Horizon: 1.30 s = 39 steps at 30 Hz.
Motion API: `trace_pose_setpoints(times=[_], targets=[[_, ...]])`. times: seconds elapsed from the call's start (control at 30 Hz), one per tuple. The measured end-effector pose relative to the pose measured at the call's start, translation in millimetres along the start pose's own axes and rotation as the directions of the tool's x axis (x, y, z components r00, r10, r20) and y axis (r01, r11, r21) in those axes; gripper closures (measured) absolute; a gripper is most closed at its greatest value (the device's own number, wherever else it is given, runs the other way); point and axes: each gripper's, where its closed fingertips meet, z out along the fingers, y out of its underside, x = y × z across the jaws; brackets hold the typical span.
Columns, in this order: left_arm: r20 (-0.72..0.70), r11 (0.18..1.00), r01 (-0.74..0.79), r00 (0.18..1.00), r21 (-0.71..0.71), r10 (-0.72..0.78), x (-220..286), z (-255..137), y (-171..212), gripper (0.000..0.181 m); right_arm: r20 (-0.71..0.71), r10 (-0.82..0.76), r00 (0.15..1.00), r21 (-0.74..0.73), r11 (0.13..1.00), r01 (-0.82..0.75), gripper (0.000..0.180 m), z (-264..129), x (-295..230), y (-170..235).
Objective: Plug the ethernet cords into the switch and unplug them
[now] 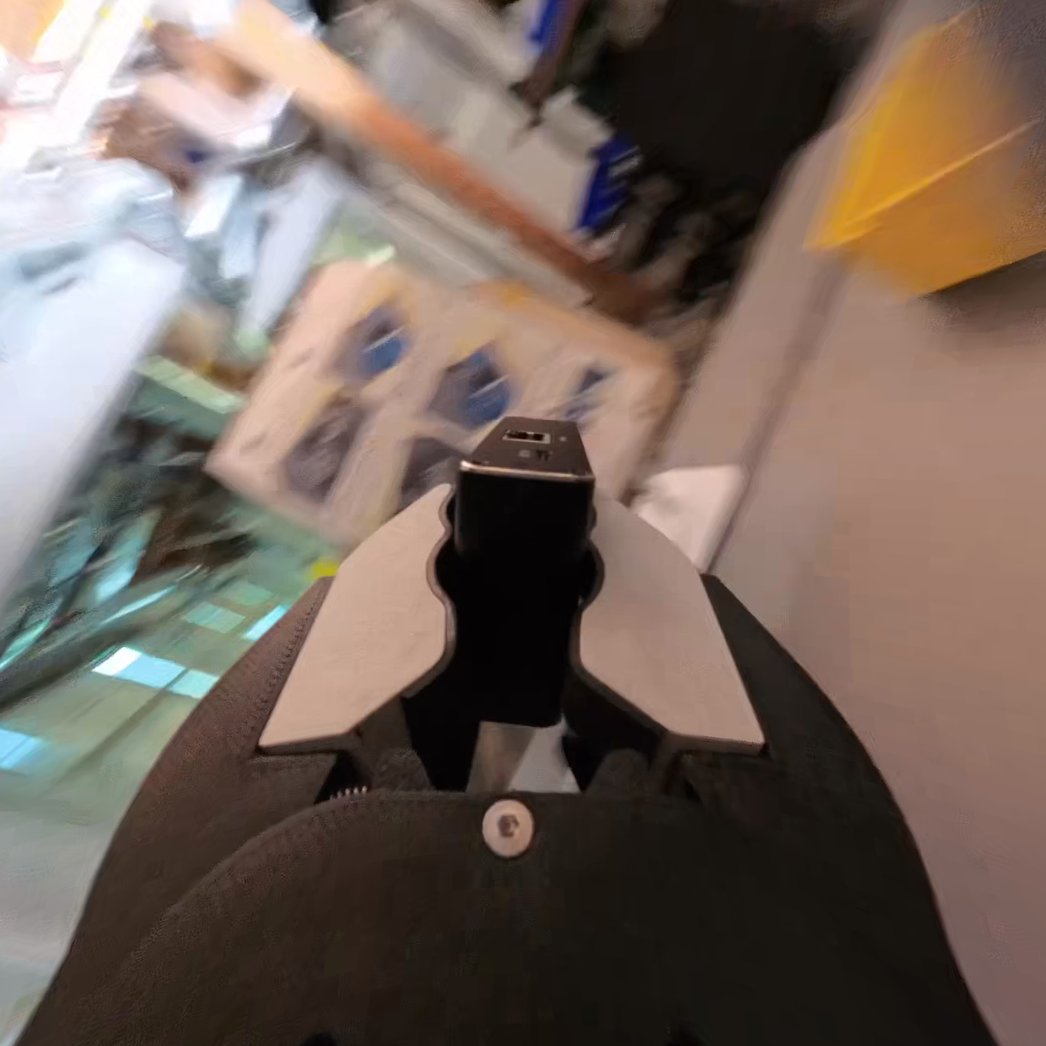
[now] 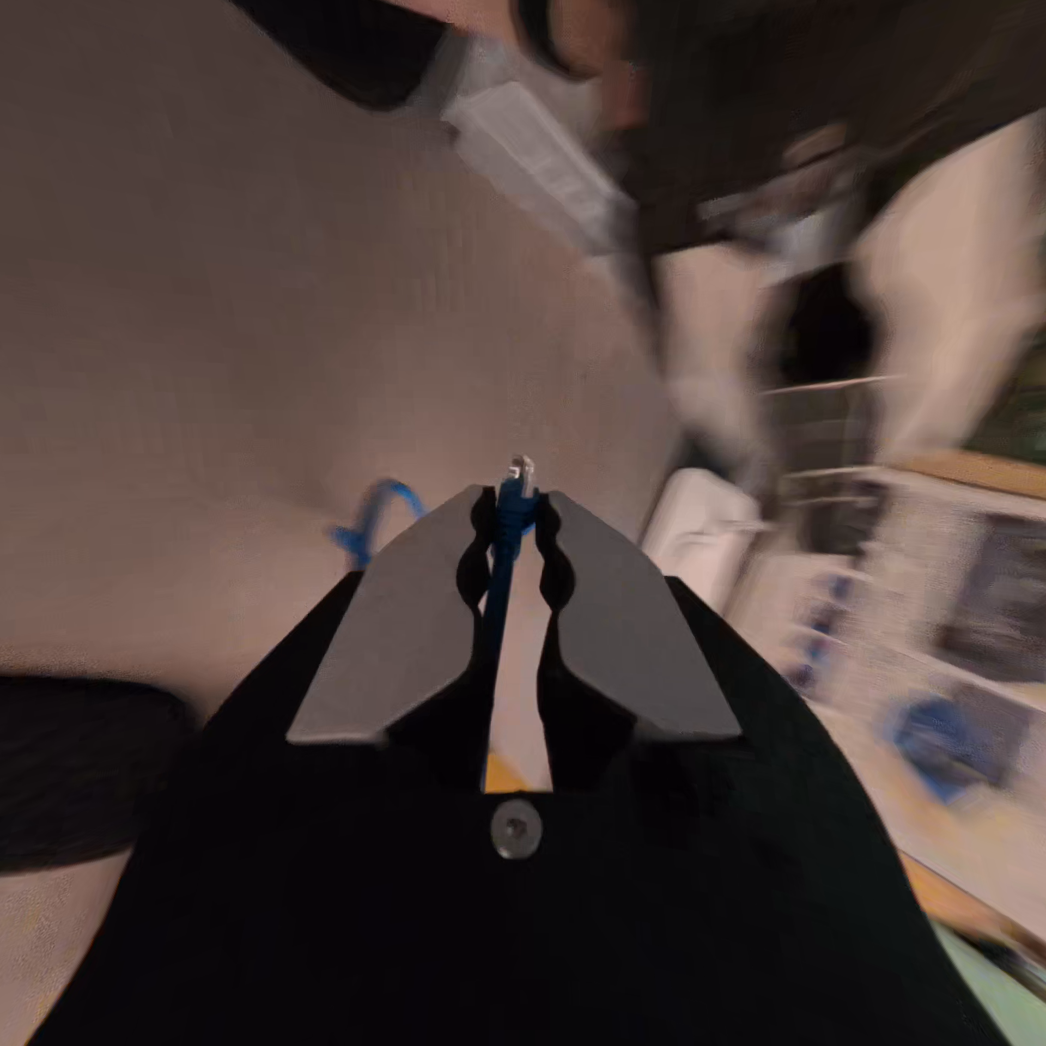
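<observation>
In the left wrist view my left gripper (image 1: 523,504) is shut on a black box-shaped switch (image 1: 523,498), held up off the grey table with its narrow end pointing away; a small slot shows on its far face. In the right wrist view my right gripper (image 2: 514,498) is shut on a blue ethernet cord (image 2: 501,566) just behind its clear plug (image 2: 522,468), which sticks out past the fingertips. A loop of the blue cord (image 2: 373,521) shows to the left of the fingers over the table. Both views are motion-blurred.
A grey table (image 1: 877,509) lies to the right in the left view, with a yellow bin (image 1: 934,170) and a white object (image 1: 696,504) on it. Cardboard boxes (image 1: 441,385) and shelving are behind. A white strip-like object (image 2: 537,153) lies on the table in the right view.
</observation>
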Motion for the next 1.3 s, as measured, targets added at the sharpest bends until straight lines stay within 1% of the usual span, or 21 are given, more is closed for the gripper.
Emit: trace_pose_setpoints(times=[0.03, 0.07, 0.1, 0.13, 0.17, 0.2, 0.3, 0.37, 0.43, 0.53, 0.6, 0.67, 0.77, 0.83, 0.9, 1.0, 1.03, 1.1, 1.17, 1.23, 1.3], targets=[[0.061, 0.998, 0.053, 0.997, -0.017, -0.052, -27, -9, 17, 0.143, 0.081, 0.004, 0.997, -0.063, 0.998, 0.001, 0.165, 16, -21, 7], [-0.015, 0.981, 0.184, 0.983, 0.06, -0.183, -38, -23, 16, 0.143, 0.007, -0.095, 0.995, -0.194, 0.976, 0.095, 0.164, 28, -18, 30], [-0.131, 0.943, 0.302, 0.95, 0.142, -0.285, -42, -37, 7, 0.143, -0.058, -0.139, 0.989, -0.209, 0.97, 0.124, 0.164, 30, -13, 39], [-0.174, 0.91, 0.376, 0.922, 0.174, -0.347, -49, -47, 3, 0.143, -0.088, -0.06, 0.994, -0.157, 0.987, 0.046, 0.164, 26, -9, 38], [-0.168, 0.902, 0.389, 0.918, 0.188, -0.36, -54, -52, 5, 0.143, -0.098, 0.039, 0.994, -0.085, 0.995, -0.047, 0.164, 18, -4, 34], [-0.157, 0.907, 0.375, 0.924, 0.191, -0.349, -56, -56, 8, 0.143, -0.134, 0.084, 0.987, -0.022, 0.996, -0.087, 0.164, 5, 4, 30], [-0.147, 0.923, 0.347, 0.934, 0.166, -0.325, -54, -58, 12, 0.144, -0.32, 0.131, 0.938, 0.005, 0.991, -0.136, 0.164, -54, 40, 46], [-0.151, 0.931, 0.334, 0.938, 0.15, -0.312, -52, -57, 9, 0.144, -0.396, 0.167, 0.903, 0.001, 0.983, -0.181, 0.165, -102, 59, 57], [-0.145, 0.93, 0.327, 0.941, 0.168, -0.304, -51, -58, 1, 0.144, -0.465, 0.182, 0.866, -0.031, 0.975, -0.221, 0.165, -151, 76, 71], [-0.183, 0.918, 0.34, 0.934, 0.205, -0.306, -47, -62, -15, 0.144, -0.54, 0.204, 0.817, -0.089, 0.951, -0.297, 0.165, -209, 89, 100], [-0.185, 0.913, 0.346, 0.933, 0.217, -0.31, -46, -63, -20, 0.144, -0.563, 0.237, 0.792, -0.13, 0.921, -0.368, 0.165, -230, 90, 127], [-0.2, 0.91, 0.355, 0.928, 0.216, -0.315, -45, -64, -22, 0.144, -0.575, 0.27, 0.773, -0.164, 0.887, -0.432, 0.165, -237, 83, 156], [-0.201, 0.906, 0.367, 0.923, 0.21, -0.327, -44, -62, -22, 0.144, -0.553, 0.346, 0.758, -0.184, 0.837, -0.516, 0.165, -220, 59, 198], [-0.21, 0.904, 0.376, 0.919, 0.204, -0.335, -43, -61, -21, 0.144, -0.531, 0.388, 0.753, -0.228, 0.791, -0.568, 0.165, -199, 36, 229], [-0.215, 0.903, 0.379, 0.917, 0.203, -0.336, -42, -60, -22, 0.144, -0.474, 0.447, 0.759, -0.248, 0.759, -0.602, 0.165, -168, 7, 251], [-0.224, 0.904, 0.379, 0.915, 0.197, -0.335, -39, -59, -22, 0.141, -0.362, 0.508, 0.782, -0.325, 0.717, -0.616, 0.165, -117, -47, 275], [-0.23, 0.904, 0.381, 0.914, 0.196, -0.335, -38, -59, -22, 0.144, -0.34, 0.518, 0.785, -0.349, 0.706, -0.616, 0.165, -102, -62, 284], [-0.241, 0.904, 0.381, 0.912, 0.193, -0.333, -35, -57, -23, 0.14, -0.272, 0.579, 0.769, -0.371, 0.674, -0.639, 0.165, -75, -93, 296], [-0.242, 0.908, 0.376, 0.913, 0.187, -0.328, -33, -54, -23, 0.145, -0.226, 0.619, 0.752, -0.407, 0.641, -0.65, 0.165, -57, -118, 309], [-0.251, 0.912, 0.37, 0.913, 0.178, -0.321, -29, -52, -23, 0.144, -0.177, 0.656, 0.734, -0.432, 0.618, -0.657, 0.165, -43, -138, 318], [-0.256, 0.916, 0.363, 0.914, 0.171, -0.315, -26, -50, -23, 0.144, -0.156, 0.699, 0.697, -0.443, 0.581, -0.683, 0.165, -35, -148, 324]])
